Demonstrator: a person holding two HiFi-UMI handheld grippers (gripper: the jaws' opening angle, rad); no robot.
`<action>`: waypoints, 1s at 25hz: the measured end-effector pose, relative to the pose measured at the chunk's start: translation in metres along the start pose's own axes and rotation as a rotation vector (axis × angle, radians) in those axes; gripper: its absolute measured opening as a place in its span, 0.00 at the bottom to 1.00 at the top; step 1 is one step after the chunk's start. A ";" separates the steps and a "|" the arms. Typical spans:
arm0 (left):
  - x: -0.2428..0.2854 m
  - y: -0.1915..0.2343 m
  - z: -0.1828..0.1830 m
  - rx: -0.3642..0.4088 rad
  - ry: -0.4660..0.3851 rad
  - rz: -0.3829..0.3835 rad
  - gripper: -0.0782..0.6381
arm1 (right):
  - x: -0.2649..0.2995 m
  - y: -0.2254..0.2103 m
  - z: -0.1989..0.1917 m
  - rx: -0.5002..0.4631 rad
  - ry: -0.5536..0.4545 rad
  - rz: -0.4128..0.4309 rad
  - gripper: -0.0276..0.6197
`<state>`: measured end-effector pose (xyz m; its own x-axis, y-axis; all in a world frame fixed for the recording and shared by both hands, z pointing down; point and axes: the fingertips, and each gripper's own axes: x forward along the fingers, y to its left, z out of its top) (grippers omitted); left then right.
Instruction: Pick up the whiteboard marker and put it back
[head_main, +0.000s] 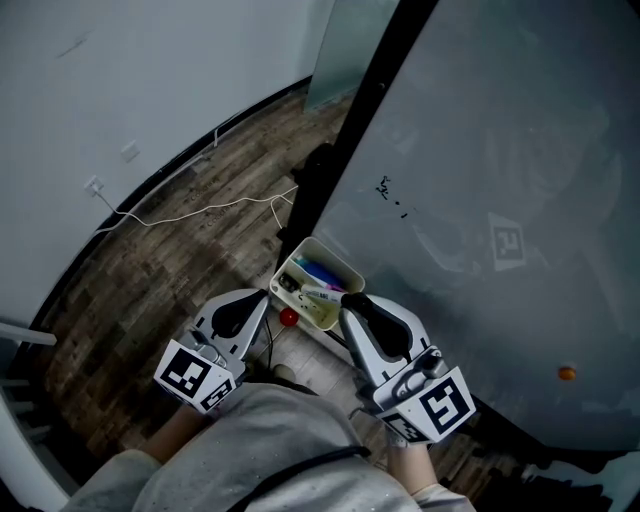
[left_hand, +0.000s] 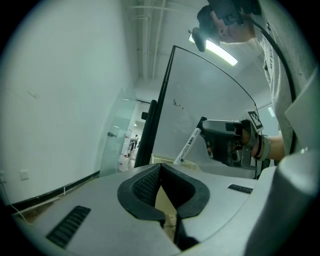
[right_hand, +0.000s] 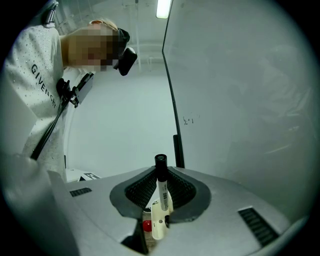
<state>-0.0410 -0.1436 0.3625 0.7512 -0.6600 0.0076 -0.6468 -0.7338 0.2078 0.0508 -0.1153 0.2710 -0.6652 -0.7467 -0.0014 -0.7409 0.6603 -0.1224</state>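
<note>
The right gripper (head_main: 349, 300) was clamped on the whiteboard marker (right_hand: 161, 192), with its pads pressing the barrel from both sides in the right gripper view. The marker stood across the line of the jaws, black cap uppermost, with its lower end hanging below the pads. In the left gripper view it slanted down and away from the jaws toward the tray (head_main: 345, 266). This cream tray sat at the foot of the whiteboard (head_main: 480, 200), just ahead of and below the gripper's tips. The marker's lower end was therefore judged to be over the tray's near part, though contact with the tray could not be confirmed. Other pens (head_main: 318, 270) lay in the tray roughly along the board's bottom edge, so the held marker would likely need tilting toward that line to lie flat among them. Open room was limited. The board face stood close on the right, and the black frame post (head_main: 335, 160) rose just beyond the tray's far side. A small red object (head_main: 288, 318) lay just beside the tray's near corner. The left gripper (head_main: 258, 300) hovered near the tray's left side with its jaws slightly parted and nothing between them, clear of the marker's path. The right hand was the nearer and was judged to carry the coming placement alone.
</note>
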 end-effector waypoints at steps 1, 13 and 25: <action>0.000 0.000 -0.001 -0.001 0.004 0.000 0.13 | 0.000 -0.001 -0.002 0.003 0.004 -0.002 0.16; 0.002 0.002 -0.013 -0.015 0.034 0.005 0.13 | -0.005 -0.008 -0.026 0.031 0.042 -0.028 0.16; 0.001 0.002 -0.022 -0.026 0.055 0.015 0.13 | -0.013 -0.015 -0.045 0.072 0.058 -0.060 0.16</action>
<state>-0.0388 -0.1419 0.3844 0.7479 -0.6607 0.0650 -0.6552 -0.7188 0.2326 0.0659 -0.1120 0.3175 -0.6258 -0.7772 0.0655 -0.7723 0.6057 -0.1915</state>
